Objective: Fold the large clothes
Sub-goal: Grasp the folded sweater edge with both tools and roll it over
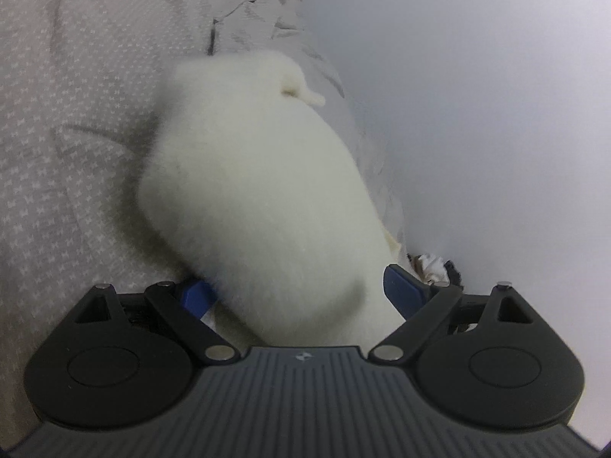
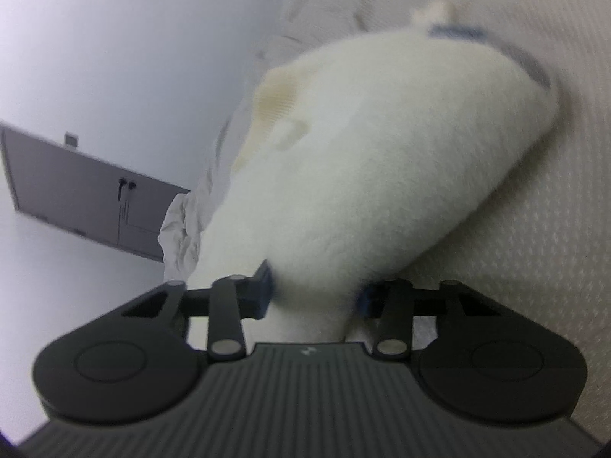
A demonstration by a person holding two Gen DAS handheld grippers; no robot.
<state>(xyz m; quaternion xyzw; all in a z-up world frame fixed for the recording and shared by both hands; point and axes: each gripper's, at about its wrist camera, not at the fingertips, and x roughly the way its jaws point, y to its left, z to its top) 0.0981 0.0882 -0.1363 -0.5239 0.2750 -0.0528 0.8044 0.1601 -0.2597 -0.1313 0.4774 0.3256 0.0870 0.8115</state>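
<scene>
I have a white fleece garment [image 1: 263, 198] bunched into a thick roll on the patterned bedspread [image 1: 57, 122], close to the wall. My right gripper [image 2: 315, 295] is pinched in on a narrow neck of the fleece. My left gripper [image 1: 301, 294] stands wider, its blue pads against a fatter part of the bundle — a looser hold, I judge. The fold looks far from done: nothing lies flat yet, and the squaring-up and smoothing are left.

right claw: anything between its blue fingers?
Yes. In the right wrist view, the white fleece garment fills the gap of the right claw, bunched between both pads.
</scene>
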